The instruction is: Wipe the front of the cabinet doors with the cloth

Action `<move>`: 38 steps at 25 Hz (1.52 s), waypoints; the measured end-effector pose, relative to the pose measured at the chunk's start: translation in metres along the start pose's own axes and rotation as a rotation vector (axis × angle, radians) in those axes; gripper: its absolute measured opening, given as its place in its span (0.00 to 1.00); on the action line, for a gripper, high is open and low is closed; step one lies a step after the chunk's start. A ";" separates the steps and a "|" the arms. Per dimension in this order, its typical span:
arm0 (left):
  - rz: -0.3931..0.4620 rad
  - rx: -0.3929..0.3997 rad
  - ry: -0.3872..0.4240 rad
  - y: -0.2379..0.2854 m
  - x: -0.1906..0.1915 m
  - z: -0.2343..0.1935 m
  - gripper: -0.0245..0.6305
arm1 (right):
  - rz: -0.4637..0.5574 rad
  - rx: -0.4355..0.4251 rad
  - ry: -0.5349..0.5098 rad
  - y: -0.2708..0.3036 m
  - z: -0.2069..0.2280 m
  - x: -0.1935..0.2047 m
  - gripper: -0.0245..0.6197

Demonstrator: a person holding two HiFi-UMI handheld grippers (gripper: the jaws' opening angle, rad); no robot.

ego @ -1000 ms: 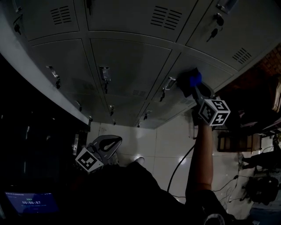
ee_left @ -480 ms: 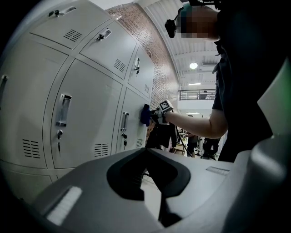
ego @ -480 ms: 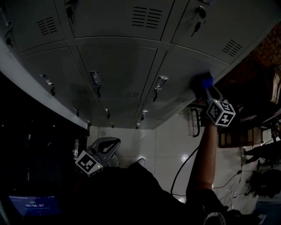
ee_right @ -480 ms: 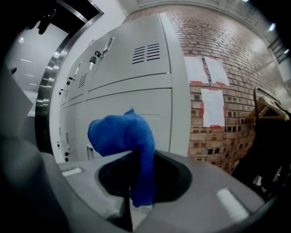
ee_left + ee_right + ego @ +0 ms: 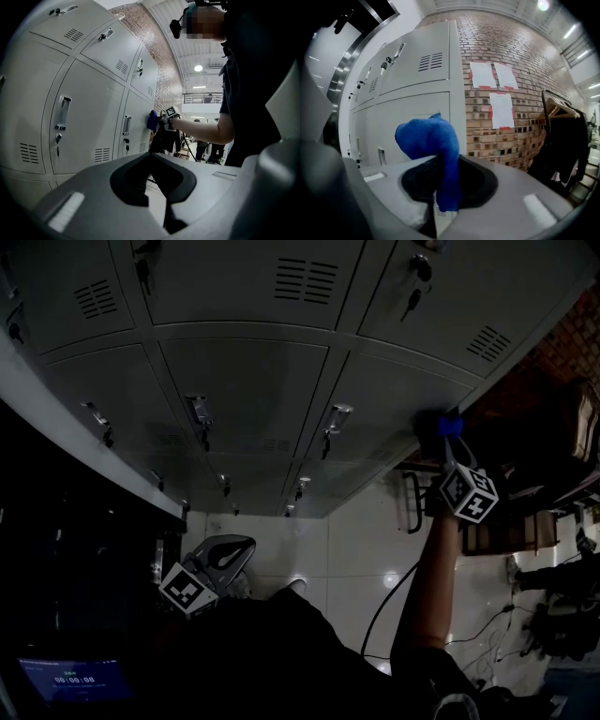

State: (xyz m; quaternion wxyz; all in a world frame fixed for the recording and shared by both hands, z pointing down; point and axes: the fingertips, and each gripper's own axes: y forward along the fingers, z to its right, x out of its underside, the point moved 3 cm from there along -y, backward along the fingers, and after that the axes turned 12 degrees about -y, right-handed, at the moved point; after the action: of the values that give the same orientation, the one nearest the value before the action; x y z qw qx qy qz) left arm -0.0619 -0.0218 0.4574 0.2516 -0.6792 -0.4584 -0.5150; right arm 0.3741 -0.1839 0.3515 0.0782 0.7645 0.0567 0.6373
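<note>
The grey cabinet doors (image 5: pixel 253 381) fill the upper head view. My right gripper (image 5: pixel 447 439) is raised to the right-hand door (image 5: pixel 394 390), close to the cabinet's right edge, and is shut on the blue cloth (image 5: pixel 450 425). In the right gripper view the cloth (image 5: pixel 429 136) bulges out above the jaws against the door (image 5: pixel 412 112), with one end hanging down between them. My left gripper (image 5: pixel 225 554) hangs low near my body, away from the doors, shut with nothing in it. From the left gripper view the cloth (image 5: pixel 152 121) is pressed on a door (image 5: pixel 133 122).
Handles and keyed locks (image 5: pixel 335 418) stick out of the doors. A brick wall (image 5: pixel 511 70) with taped paper sheets adjoins the cabinet on the right. Dark clothes hang on a rack (image 5: pixel 562 140) there. A cable (image 5: pixel 384 601) runs over the pale tiled floor.
My right gripper has slid the cloth to the right across the door, up to the cabinet's right edge. The left gripper has stayed low.
</note>
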 end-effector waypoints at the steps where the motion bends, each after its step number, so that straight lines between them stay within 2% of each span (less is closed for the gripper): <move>1: 0.001 0.000 -0.001 -0.001 0.000 -0.001 0.04 | 0.016 -0.025 0.015 -0.003 -0.013 -0.004 0.15; 5: 0.007 -0.004 0.002 -0.006 -0.001 -0.005 0.04 | 0.075 -0.197 0.052 -0.005 -0.089 -0.020 0.15; 10: 0.010 -0.015 0.000 -0.012 0.000 -0.007 0.04 | 0.038 -0.426 -0.005 0.015 -0.187 -0.014 0.15; 14: 0.014 -0.032 -0.005 -0.020 0.001 -0.010 0.04 | -0.026 -0.507 -0.074 0.039 -0.229 0.001 0.15; 21: 0.021 -0.067 -0.015 -0.029 0.003 -0.015 0.04 | -0.055 -0.514 -0.087 0.060 -0.225 0.010 0.15; 29: 0.020 -0.070 -0.006 -0.022 0.001 -0.010 0.04 | -0.075 -0.460 -0.054 0.057 -0.172 0.018 0.15; 33: 0.020 -0.065 -0.011 -0.019 0.003 -0.008 0.04 | -0.092 -0.412 -0.060 0.053 -0.148 0.027 0.15; 38: 0.020 -0.059 -0.020 -0.015 0.002 -0.008 0.04 | -0.136 -0.309 -0.071 0.048 -0.111 0.042 0.15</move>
State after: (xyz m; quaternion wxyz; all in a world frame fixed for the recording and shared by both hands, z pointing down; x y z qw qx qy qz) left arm -0.0791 -0.0205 0.4604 0.2323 -0.6959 -0.4387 -0.5189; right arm 0.2714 -0.2180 0.4204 0.2398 0.7598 0.0068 0.6042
